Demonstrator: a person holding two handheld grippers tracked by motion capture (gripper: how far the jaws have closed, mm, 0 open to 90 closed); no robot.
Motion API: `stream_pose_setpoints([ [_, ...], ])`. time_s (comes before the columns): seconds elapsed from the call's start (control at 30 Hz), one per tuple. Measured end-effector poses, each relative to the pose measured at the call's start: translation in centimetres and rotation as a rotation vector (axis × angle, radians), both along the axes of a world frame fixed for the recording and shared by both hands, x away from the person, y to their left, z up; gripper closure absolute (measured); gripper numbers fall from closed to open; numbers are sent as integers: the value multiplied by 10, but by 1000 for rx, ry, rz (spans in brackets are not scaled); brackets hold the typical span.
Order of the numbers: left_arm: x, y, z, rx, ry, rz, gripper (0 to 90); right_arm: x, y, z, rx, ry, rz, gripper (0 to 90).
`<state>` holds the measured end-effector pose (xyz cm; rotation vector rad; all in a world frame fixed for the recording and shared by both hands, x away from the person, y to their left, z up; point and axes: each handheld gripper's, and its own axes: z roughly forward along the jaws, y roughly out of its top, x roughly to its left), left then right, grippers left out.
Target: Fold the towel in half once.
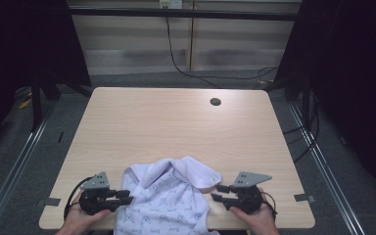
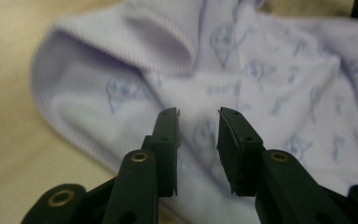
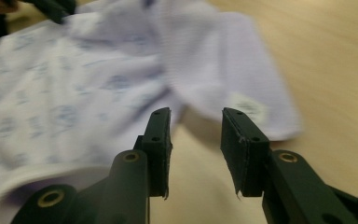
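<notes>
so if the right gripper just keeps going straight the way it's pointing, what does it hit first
Most likely the white printed cloth. The right gripper has its jaws open and aimed at the folded edge by the small label, with bare table just before it. Depth is unclear, so it may graze the tabletop first.

The right gripper [image 3: 196,149] holds its two black jaws apart over the wooden surface [image 3: 335,70]. Just beyond the jaws lies a crumpled white garment [image 3: 98,88] with faint blue prints, a small label [image 3: 247,108] past the right-hand jaw.

Far table [image 1: 176,122] lies bare; crumpled cloth [image 1: 166,200] seemingly blocks the near edge.
</notes>
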<state>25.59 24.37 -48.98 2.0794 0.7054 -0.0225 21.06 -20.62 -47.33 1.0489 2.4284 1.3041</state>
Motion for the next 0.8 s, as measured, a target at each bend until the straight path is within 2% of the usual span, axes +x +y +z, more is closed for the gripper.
stream_pose_setpoints([
  [0.03, 6, -4, 3, -14, -13, 6, 660, 7, -5, -1, -7, 2, -15, 618],
  [0.07, 14, -9, 6, -38, -12, 14, 647, 13, -7, -3, -20, -4, -13, 601],
  [0.13, 28, -21, 12, -53, -33, 29, 602, 22, -5, -7, -44, -9, 4, 554],
  [0.2, 41, -33, 14, -70, -29, 31, 546, 24, 1, -12, -75, -15, 34, 525],
  [0.23, 47, -39, 14, -66, -30, 34, 520, 25, 3, -15, -82, -18, 40, 497],
  [0.27, 52, -43, 12, -80, -19, 34, 477, 26, 5, -17, -87, -19, 41, 476],
  [0.33, 56, -51, 7, -75, 5, 43, 411, 28, 9, -21, -115, -37, 46, 463],
  [0.37, 55, -54, 5, -64, 11, 18, 389, 28, 10, -22, -128, -41, 44, 448],
  [0.4, 53, -58, 4, -29, -7, 19, 390, 29, 11, -23, -140, -49, 40, 447],
  [0.43, 52, -60, 2, -14, -7, 18, 387, 31, 12, -25, -142, -53, 31, 457],
  [0.47, 53, -62, -1, -4, 4, 16, 396, 33, 12, -25, -144, -52, 24, 474],
  [0.5, 53, -62, -4, 2, 5, 6, 474, 34, 13, -26, -148, -51, 16, 545],
  [0.53, 53, -63, -6, 0, -2, -7, 641, 36, 13, -26, -141, -49, 14, 656],
  [0.57, 53, -64, -7, 0, 2, -26, 722, 37, 13, -24, -128, -50, 16, 730],
  [0.6, 51, -63, -5, 0, -19, -19, 805, 37, 13, -22, -115, -54, 11, 825],
  [0.63, 50, -61, -2, -30, -22, -6, 844, 38, 11, -18, -93, -61, 3, 886],
  [0.67, 50, -57, 4, -64, -22, -4, 852, 38, 9, -14, -68, -62, -8, 890],
  [0.8, 48, -36, 36, -150, -94, 46, 855, 36, -5, 16, 5, -113, -75, 893],
])
